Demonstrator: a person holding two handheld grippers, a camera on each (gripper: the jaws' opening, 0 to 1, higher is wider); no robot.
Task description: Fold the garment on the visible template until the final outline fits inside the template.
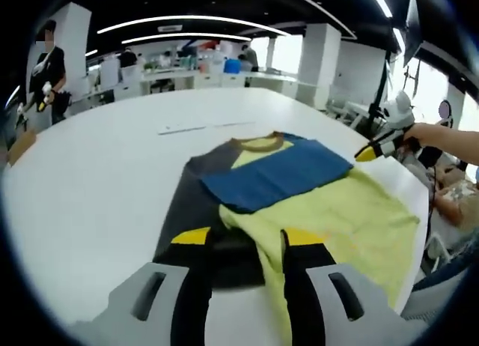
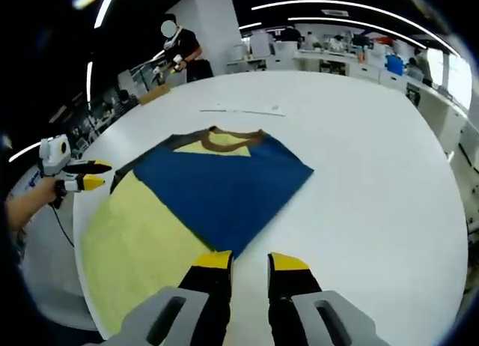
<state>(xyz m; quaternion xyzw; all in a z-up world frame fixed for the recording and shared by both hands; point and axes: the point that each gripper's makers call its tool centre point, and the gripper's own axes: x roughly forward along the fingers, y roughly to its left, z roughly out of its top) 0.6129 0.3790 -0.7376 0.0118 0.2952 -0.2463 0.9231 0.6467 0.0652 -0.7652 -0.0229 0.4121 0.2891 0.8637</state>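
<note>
Garment [image 2: 202,189] flat on white table [image 2: 359,151], collar far, hem toward both grippers | left gripper [image 1: 247,241] over hem, jaws apart, empty | right gripper [image 2: 251,263] beside blue panel corner, jaws apart, empty

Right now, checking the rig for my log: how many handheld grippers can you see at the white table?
2: the left gripper over the garment's near edge, and the right gripper by its blue corner. More may be hidden.
</note>
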